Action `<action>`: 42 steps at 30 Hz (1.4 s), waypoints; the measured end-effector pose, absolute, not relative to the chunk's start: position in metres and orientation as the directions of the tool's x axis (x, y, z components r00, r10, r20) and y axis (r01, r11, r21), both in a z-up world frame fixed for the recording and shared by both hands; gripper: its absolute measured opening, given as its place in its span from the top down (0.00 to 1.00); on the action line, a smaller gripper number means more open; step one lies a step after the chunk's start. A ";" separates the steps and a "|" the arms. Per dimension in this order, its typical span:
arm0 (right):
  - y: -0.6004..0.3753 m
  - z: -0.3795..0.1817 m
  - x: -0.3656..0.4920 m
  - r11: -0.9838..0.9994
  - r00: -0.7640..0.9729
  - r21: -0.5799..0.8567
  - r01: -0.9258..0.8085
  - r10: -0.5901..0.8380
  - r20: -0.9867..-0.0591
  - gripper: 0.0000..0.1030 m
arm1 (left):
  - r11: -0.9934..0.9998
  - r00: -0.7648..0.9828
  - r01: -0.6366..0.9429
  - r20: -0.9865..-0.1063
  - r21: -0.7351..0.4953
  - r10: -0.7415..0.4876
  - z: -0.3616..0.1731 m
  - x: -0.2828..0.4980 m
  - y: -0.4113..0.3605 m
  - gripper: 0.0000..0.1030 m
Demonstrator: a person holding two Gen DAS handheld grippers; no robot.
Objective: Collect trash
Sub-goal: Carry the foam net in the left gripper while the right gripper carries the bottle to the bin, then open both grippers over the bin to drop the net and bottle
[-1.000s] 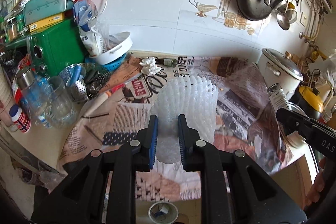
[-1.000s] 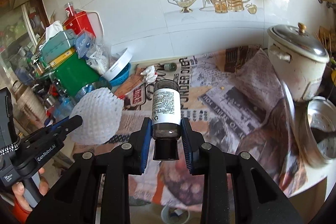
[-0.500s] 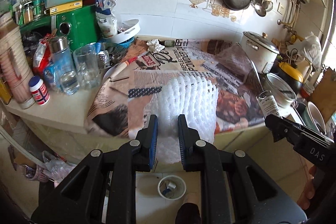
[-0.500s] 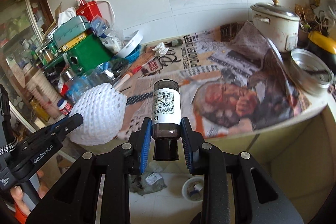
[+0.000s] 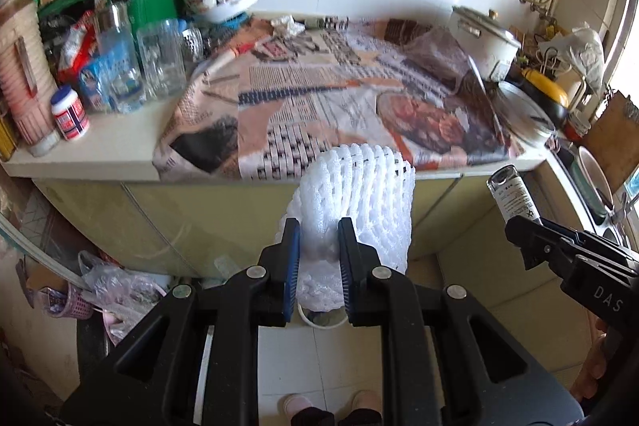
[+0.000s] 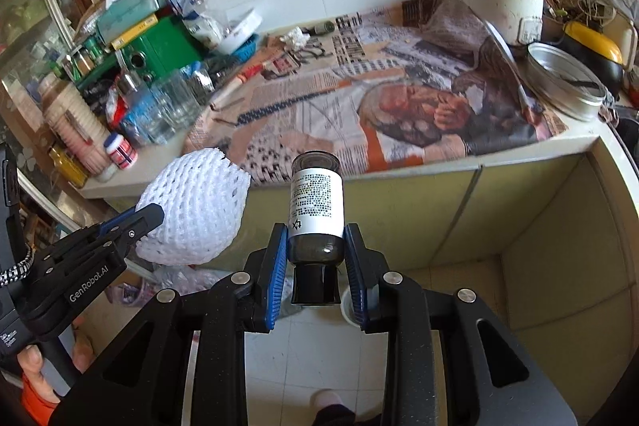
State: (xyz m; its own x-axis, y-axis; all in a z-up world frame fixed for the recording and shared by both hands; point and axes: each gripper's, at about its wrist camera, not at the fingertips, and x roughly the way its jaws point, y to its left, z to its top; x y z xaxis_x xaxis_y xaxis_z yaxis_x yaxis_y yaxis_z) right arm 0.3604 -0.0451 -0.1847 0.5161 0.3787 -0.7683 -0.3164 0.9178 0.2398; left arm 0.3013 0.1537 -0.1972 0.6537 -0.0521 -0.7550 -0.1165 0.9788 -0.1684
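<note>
Trash is in both claws at once, carried clear of the counter [image 6: 519, 162] and out over the tiled floor. Biggest of the lot is that counter, spread with newspaper [image 5: 343, 98], with a crumpled tissue [image 6: 293, 35] and a small bottle lying on its side [image 6: 324, 26] left near the back wall (more to fetch, I'd judge). Next in size, the white foam fruit net [image 5: 367, 198]: the left claw [image 5: 317, 258] is nearly closed on its gathered end, so the open mouth points up and away, long axis running along the fingers. Smaller, the dark glass bottle [image 6: 317, 210]: the right claw [image 6: 317, 266] pinches it low on the body, just above the black cap, which faces back toward the hand, base pointing up and forward, long axis in line with the fingers. Smallest, a white bin [image 5: 321, 318] on the floor, half hidden behind the left claw. This looks like the carrying step; next, each claw wants lowering over that bin, then opening.
</note>
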 end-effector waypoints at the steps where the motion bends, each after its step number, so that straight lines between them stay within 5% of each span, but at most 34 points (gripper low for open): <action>1: -0.047 -0.195 0.363 0.919 0.500 0.242 -0.311 0.375 -0.780 0.75 | 0.979 0.639 -0.115 -0.767 -0.168 -0.056 -0.207 0.303 0.151 0.83; 25: -0.069 -0.561 0.457 0.916 0.186 0.278 -0.288 0.338 -0.923 0.75 | 0.947 0.401 -0.288 -0.916 -0.142 -0.015 -0.558 0.367 0.116 0.83; 31: -0.054 -0.600 0.465 0.910 0.178 0.265 -0.319 0.332 -0.926 0.70 | 0.940 0.393 -0.278 -0.916 -0.197 -0.076 -0.602 0.382 0.116 0.82; 35: -0.058 -0.603 0.467 0.918 0.173 0.262 -0.298 0.322 -0.931 0.57 | 0.940 0.346 -0.261 -0.930 -0.219 -0.121 -0.626 0.394 0.103 0.58; 42: -0.065 -0.580 0.466 0.927 0.183 0.231 -0.297 0.293 -0.938 0.57 | 0.949 0.289 -0.257 -0.951 -0.185 -0.107 -0.628 0.392 0.091 0.57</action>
